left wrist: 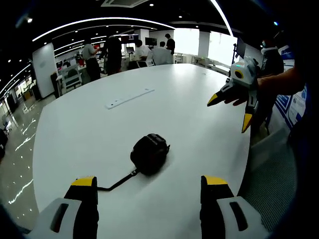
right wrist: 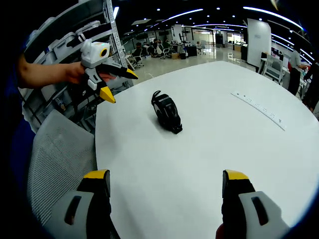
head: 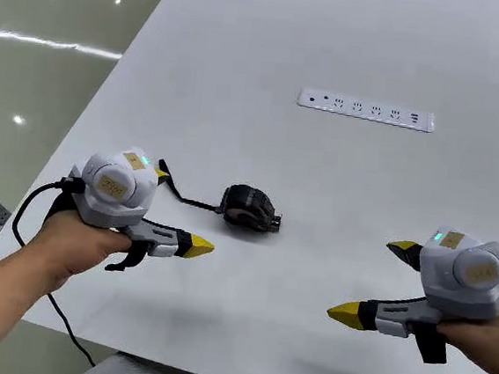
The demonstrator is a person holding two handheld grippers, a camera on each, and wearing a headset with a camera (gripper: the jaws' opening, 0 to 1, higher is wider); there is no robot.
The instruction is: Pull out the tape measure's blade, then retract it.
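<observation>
Black tape measure on white worktop; left gripper at nine o'clock, right gripper at four, both wide, empty.

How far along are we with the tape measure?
Nothing visibly done: the tape measure lies on the table with no blade showing. Nothing in hand: left tool and right tool are open, clear of it. Remaining: grip, pull blade, retract.

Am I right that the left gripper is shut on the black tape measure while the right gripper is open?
Not quite: the left gripper is open too, short of the black tape measure, as the left gripper view shows.
</observation>
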